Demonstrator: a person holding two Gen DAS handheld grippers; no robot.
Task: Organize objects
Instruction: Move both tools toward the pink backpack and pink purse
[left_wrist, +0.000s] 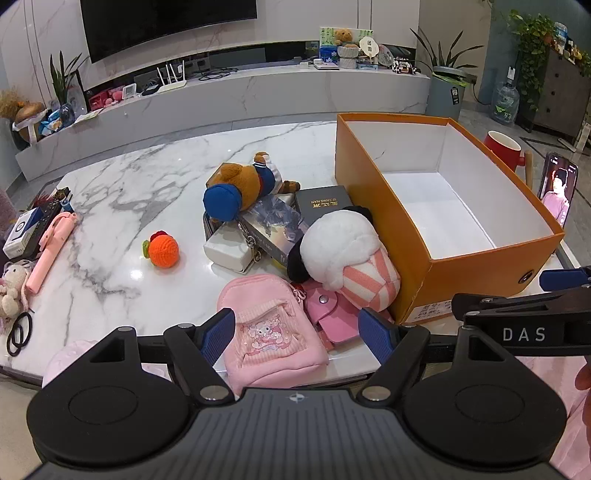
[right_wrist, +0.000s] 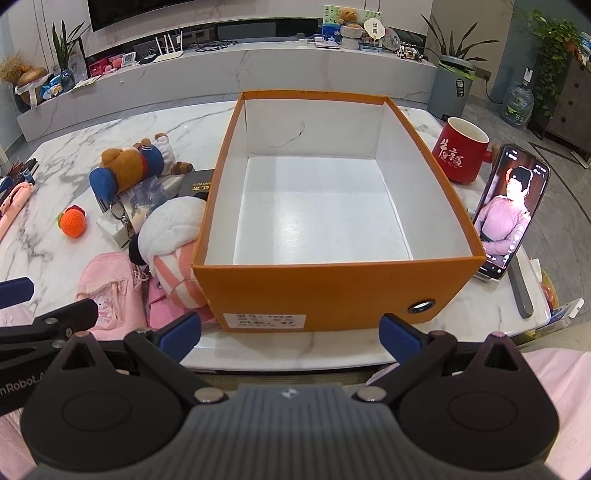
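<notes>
Both grippers, left (left_wrist: 297, 332) & right (right_wrist: 290, 332), fingers apart at desk (left_wrist: 122, 184) near edge; box (right_wrist: 332, 291) empty, toys (left_wrist: 347, 254) beside it.

Your right hand-held gripper (right_wrist: 290, 332) hangs spread wide, holding nothing, at the near edge of the desk (right_wrist: 110, 129). Just beyond it stands the orange box (right_wrist: 332, 288), its white inside bare. Left of the box lie a white-and-pink plush (right_wrist: 170, 240), a pink pouch (right_wrist: 107, 291), a bear plush (right_wrist: 129, 166) and an orange knitted ball (right_wrist: 72, 223). A red mug (right_wrist: 461, 155) and a lit phone (right_wrist: 511, 210) stand to the right.
</notes>
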